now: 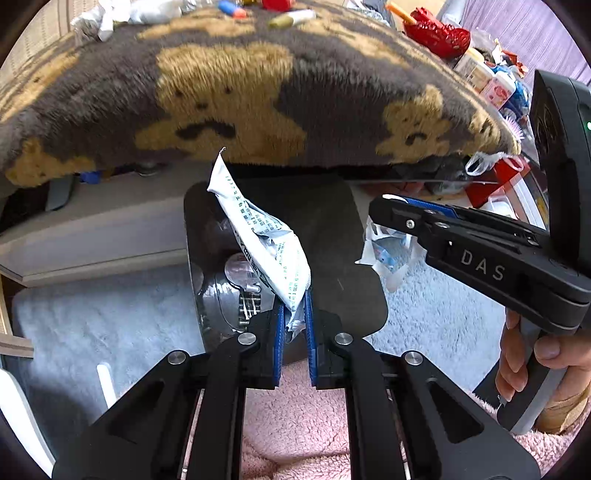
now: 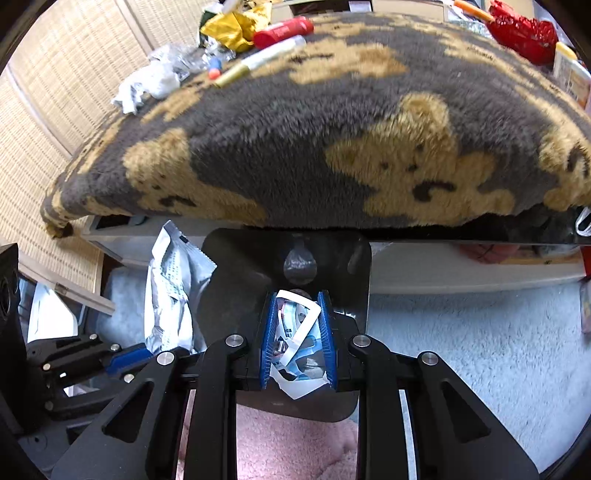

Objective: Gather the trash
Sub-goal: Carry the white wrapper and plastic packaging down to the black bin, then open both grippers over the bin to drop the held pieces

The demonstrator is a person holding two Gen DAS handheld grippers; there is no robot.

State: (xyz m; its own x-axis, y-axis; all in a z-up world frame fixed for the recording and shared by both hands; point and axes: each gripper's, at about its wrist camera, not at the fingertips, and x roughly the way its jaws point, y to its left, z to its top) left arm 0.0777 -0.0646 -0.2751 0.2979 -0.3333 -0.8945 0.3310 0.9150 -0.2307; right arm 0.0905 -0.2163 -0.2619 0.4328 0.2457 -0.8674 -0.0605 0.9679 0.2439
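My left gripper (image 1: 294, 310) is shut on the lower end of a long white wrapper (image 1: 258, 229) with green print. The wrapper stands up over a black trash bin (image 1: 332, 229), and some trash shows in its glossy liner (image 1: 236, 284). To the right, my right gripper (image 1: 382, 212) hangs over the bin's edge, shut on a crumpled white and blue wrapper (image 1: 386, 254). In the right wrist view the right gripper (image 2: 297, 306) pinches that crumpled wrapper (image 2: 295, 332) above the bin (image 2: 251, 266). The left gripper (image 2: 142, 352) holds the white wrapper (image 2: 170, 291) at the left.
A grey and tan bear-patterned blanket (image 1: 258, 92) overhangs the bin. On it lie a red wrapper (image 1: 439, 33), crumpled tissue (image 2: 147, 85), a yellow wrapper (image 2: 229, 26) and a red tube (image 2: 282, 27). A pale blue rug (image 1: 443, 317) and pink fleece (image 1: 295, 424) lie below. A hand (image 1: 517, 362) grips the right handle.
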